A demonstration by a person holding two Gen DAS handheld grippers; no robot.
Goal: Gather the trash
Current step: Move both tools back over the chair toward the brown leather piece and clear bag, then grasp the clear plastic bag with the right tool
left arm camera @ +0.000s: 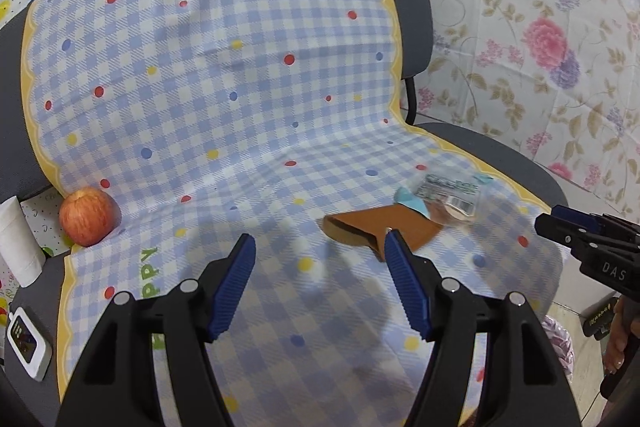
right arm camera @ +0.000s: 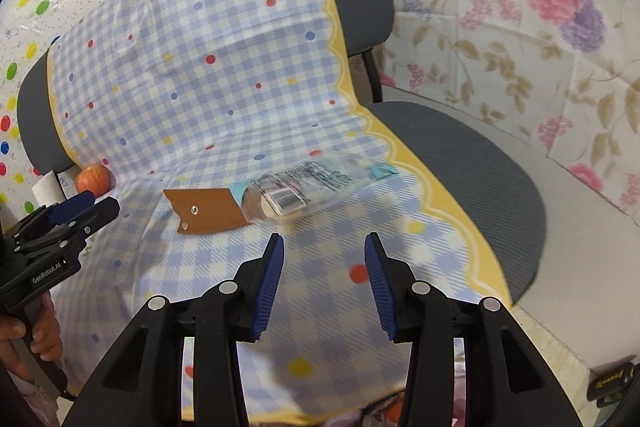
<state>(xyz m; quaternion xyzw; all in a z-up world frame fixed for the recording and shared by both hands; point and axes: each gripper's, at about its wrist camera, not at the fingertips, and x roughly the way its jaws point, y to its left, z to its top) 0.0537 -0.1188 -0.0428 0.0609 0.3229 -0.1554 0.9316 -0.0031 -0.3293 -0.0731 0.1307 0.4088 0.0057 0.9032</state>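
so there's a grey chair (right arm camera: 472, 163) with a blue checked cloth (left arm camera: 224, 75) draped over its back and seat, dotted with red, yellow and blue spots. the trash is a clear wrapper (right arm camera: 296, 191) with a barcode label and a bit of teal at the ends, lying on the seat part of the cloth toward the right edge, and its left end overlaps a brown pouch (right arm camera: 208, 213) with 2 snaps. in the left view the wrapper (left arm camera: 448, 195) sits just behind the pouch (left arm camera: 380, 227). an apple (left arm camera: 88, 215) rests at the far left of the seat where it meets the backrest, with a white paper roll (left arm camera: 18, 243) just beside it off the cloth. left gripper (left arm camera: 320, 241) has its jaws apart with nothing between them, hovering over the cloth near the pouch. right gripper (right arm camera: 324, 239) is also apart and empty, just short of the wrapper, not touching it. floral sheets (right arm camera: 520, 27) hang behind the chair.
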